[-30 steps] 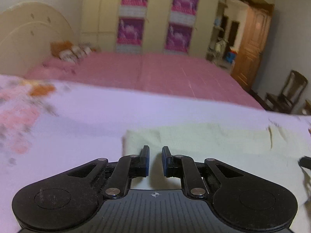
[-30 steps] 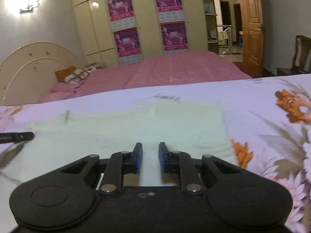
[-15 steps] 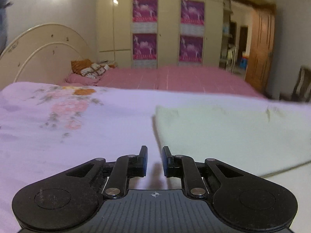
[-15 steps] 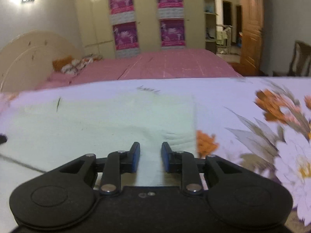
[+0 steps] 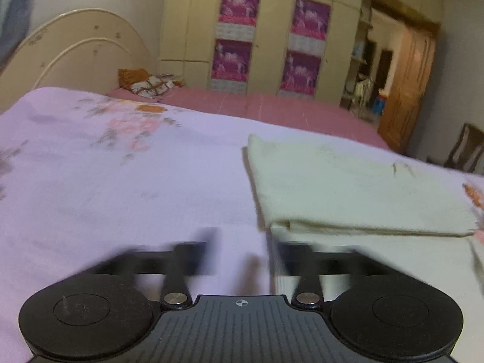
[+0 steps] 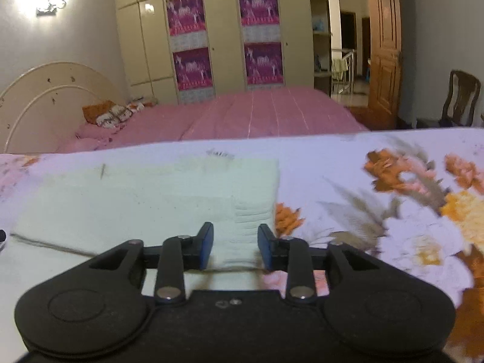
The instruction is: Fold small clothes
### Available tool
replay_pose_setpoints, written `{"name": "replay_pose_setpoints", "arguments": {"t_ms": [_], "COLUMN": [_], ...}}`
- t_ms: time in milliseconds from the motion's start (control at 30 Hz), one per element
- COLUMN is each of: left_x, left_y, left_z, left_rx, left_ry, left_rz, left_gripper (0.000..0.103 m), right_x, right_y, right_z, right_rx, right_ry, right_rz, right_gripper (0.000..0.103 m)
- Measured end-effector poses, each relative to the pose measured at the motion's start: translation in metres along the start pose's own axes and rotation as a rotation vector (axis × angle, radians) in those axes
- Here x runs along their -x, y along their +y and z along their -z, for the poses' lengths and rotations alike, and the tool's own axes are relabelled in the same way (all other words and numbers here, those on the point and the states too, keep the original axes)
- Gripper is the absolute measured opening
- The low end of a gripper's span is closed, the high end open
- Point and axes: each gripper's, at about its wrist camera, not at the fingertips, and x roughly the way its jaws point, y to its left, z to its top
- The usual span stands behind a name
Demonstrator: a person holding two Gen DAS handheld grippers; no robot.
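A big bed with a pink cover (image 6: 272,115) filled the back of the room, and its round cream headboard (image 6: 45,96) stood at about 9 o'clock in the right wrist view. Behind it was a tall cream wardrobe (image 6: 224,30) with four purple posters (image 6: 263,6) stuck on its doors. A brown wooden door (image 6: 384,51) stood open at about 2 o'clock, and a dark wooden chair (image 6: 459,96) sat past it near 3 o'clock. Closer in lay a pale purple flowered sheet (image 5: 106,181), with big orange flowers on its right side in the right wrist view. On that sheet lay the folded pale yellow cloth (image 5: 348,187), flat and in layers; in the left wrist view it sat at about 2 o'clock, and in the right wrist view (image 6: 145,199) it sat in the middle and toward 9 o'clock. A small pile of pillows (image 6: 112,115) rested on the pink bed by the headboard. The left gripper (image 5: 245,251) was blurry, its jaws were opening and stood wide apart, and nothing was between them but the sheet and the near left corner of the cloth under them. The right gripper (image 6: 234,246) was opening too, its blue pads (image 6: 206,243) a little way apart over the near right corner of the cloth, not pinching it.
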Motion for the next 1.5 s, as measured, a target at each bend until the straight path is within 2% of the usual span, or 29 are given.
{"name": "replay_pose_setpoints", "arguments": {"t_ms": [33,133,167,233,333,433,533,600,767,900,1000,1067,1100,1167,1233,1267,1300,1333,1367,1433,1500], "left_x": [0.012,0.041,0.054,0.072,0.105,0.133,0.159,0.175,0.178,0.177,0.170,0.164,0.162,0.167,0.188,0.195,0.192,0.183,0.173,0.171,0.178], "left_y": [0.001,0.011,0.013,0.020,0.032,0.045,0.059,0.065,0.081,0.082,0.072,0.063,0.058,0.054,0.057,0.058,0.060,0.064,0.068,0.067,0.064], "left_z": [0.007,0.030,0.039,0.053,0.078,0.101,0.126,0.143,0.167,0.182,0.180,0.179,0.179,0.176,0.167,0.165,0.167,0.172,0.179,0.181,0.175], "left_rx": [-0.004,-0.012,-0.005,-0.004,0.021,0.095,0.175,0.233,0.392,0.464,0.445,0.419,0.405,0.404,0.417,0.395,0.377,0.384,0.400,0.411,0.403], "left_ry": [-0.016,0.021,0.039,0.088,0.166,0.252,0.306,0.315,0.334,0.322,0.328,0.336,0.338,0.300,0.207,0.174,0.182,0.228,0.279,0.278,0.250], "left_rz": [0.007,0.067,0.090,0.129,0.186,0.297,0.404,0.444,0.536,0.557,0.558,0.547,0.532,0.520,0.540,0.519,0.486,0.454,0.428,0.436,0.449], "left_gripper": [0.088,0.086,0.083,0.067,0.059,0.058,0.058,0.058,0.055,0.055,0.051,0.034,0.004,0.004,0.004,0.004,0.004,0.004,0.004,0.004,0.004], "right_x": [0.012,0.045,0.058,0.084,0.123,0.156,0.191,0.211,0.238,0.233,0.220,0.212,0.208,0.206,0.221,0.233,0.243,0.247,0.241,0.221,0.221], "right_y": [-0.009,-0.034,-0.040,-0.049,-0.060,-0.069,-0.076,-0.080,-0.085,-0.079,-0.073,-0.068,-0.065,-0.061,-0.060,-0.061,-0.062,-0.064,-0.069,-0.073,-0.070], "right_z": [0.003,0.019,0.027,0.046,0.079,0.109,0.144,0.166,0.208,0.216,0.215,0.214,0.213,0.209,0.199,0.192,0.188,0.186,0.190,0.199,0.201], "right_rx": [-0.026,-0.106,-0.123,-0.160,-0.237,-0.311,-0.388,-0.431,-0.596,-0.666,-0.699,-0.707,-0.696,-0.656,-0.617,-0.600,-0.575,-0.550,-0.549,-0.553,-0.563], "right_ry": [-0.002,0.026,0.038,0.071,0.125,0.173,0.213,0.236,0.267,0.275,0.277,0.287,0.295,0.292,0.214,0.166,0.126,0.102,0.132,0.243,0.234], "right_rz": [-0.014,-0.029,-0.030,-0.046,-0.087,-0.127,-0.181,-0.218,-0.312,-0.389,-0.416,-0.437,-0.430,-0.409,-0.403,-0.422,-0.441,-0.449,-0.425,-0.352,-0.357], "right_gripper": [0.037,0.040,0.040,0.040,0.040,0.042,0.042,0.043,0.043,0.043,0.038,0.032,0.025,0.005,0.005,0.005,0.004,0.004,0.004,0.004,0.004]}}
